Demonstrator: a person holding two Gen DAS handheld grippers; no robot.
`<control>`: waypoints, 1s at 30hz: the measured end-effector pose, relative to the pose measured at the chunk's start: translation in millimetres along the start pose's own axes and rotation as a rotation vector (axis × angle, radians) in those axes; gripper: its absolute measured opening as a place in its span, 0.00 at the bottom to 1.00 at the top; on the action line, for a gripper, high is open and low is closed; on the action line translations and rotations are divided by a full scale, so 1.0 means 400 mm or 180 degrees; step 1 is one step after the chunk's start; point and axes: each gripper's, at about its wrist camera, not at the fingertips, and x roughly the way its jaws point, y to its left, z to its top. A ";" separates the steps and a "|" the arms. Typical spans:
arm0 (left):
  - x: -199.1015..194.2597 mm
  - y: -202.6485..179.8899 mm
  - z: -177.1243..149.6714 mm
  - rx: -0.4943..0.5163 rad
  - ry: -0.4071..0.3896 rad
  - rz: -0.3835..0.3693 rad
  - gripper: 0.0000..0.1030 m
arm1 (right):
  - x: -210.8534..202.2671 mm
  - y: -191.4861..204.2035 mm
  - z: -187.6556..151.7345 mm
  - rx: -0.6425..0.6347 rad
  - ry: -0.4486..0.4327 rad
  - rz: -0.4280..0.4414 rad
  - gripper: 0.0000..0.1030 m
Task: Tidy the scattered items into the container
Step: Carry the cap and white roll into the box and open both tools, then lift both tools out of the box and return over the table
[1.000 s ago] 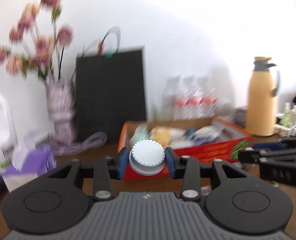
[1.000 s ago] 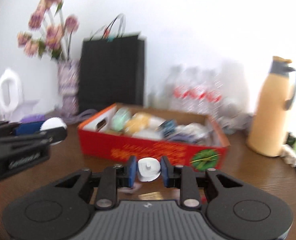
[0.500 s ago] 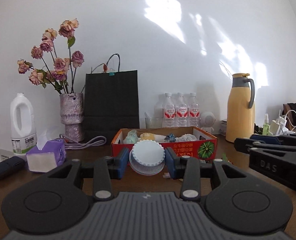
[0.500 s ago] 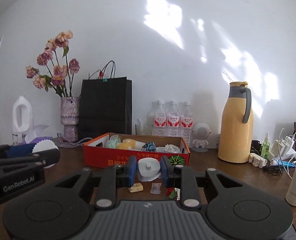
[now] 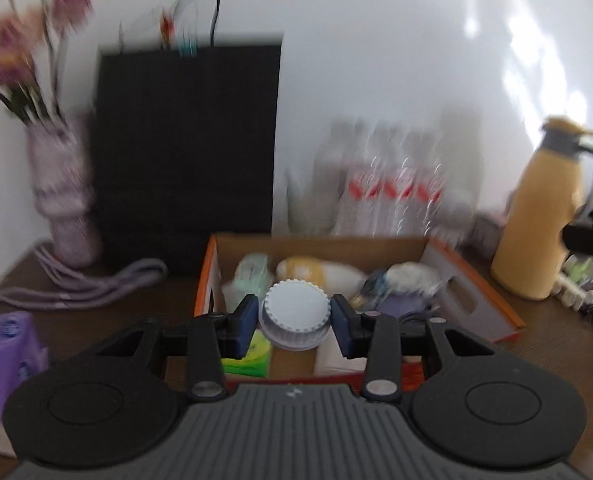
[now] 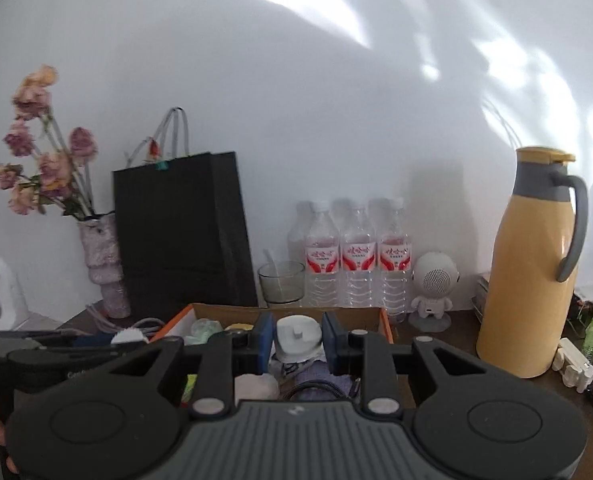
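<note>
My left gripper (image 5: 294,320) is shut on a white round lid with a ridged rim (image 5: 294,312). It hangs over the near part of the orange-red cardboard box (image 5: 468,300), which holds several wrappers and packets. My right gripper (image 6: 298,340) is shut on a small white cap with a nub on top (image 6: 298,334), above the near end of the same box (image 6: 386,322). In the right wrist view the left gripper (image 6: 76,344) shows low at the left, the ridged lid (image 6: 126,336) between its fingers. The left wrist view is blurred.
Behind the box stand a black paper bag (image 6: 184,236), a vase of dried flowers (image 6: 102,264), three water bottles (image 6: 358,256), a glass (image 6: 280,282) and a small white robot figure (image 6: 432,288). A yellow jug (image 6: 532,264) and chargers are at the right, a purple tissue pack (image 5: 8,352) at the left.
Both grippers have moved forward to the box and now hang over it; half a second ago the box lay well ahead. Each still holds its white piece.
</note>
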 end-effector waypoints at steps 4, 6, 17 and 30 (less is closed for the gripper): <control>0.175 0.064 0.055 -0.0088 0.0633 -0.0135 0.39 | 0.246 -0.063 0.068 -0.0050 0.0880 0.0138 0.24; 0.234 0.077 0.060 -0.0065 0.0798 -0.0091 0.39 | 0.349 -0.082 0.063 -0.0097 0.1203 0.0067 0.24; 0.308 0.062 0.096 0.0143 0.0694 -0.0041 0.64 | 0.621 -0.095 -0.014 -0.0353 0.1974 -0.0376 0.44; 0.185 0.066 0.115 -0.0041 0.0871 0.0278 0.95 | 0.465 -0.024 0.073 -0.0077 0.1719 0.0005 0.78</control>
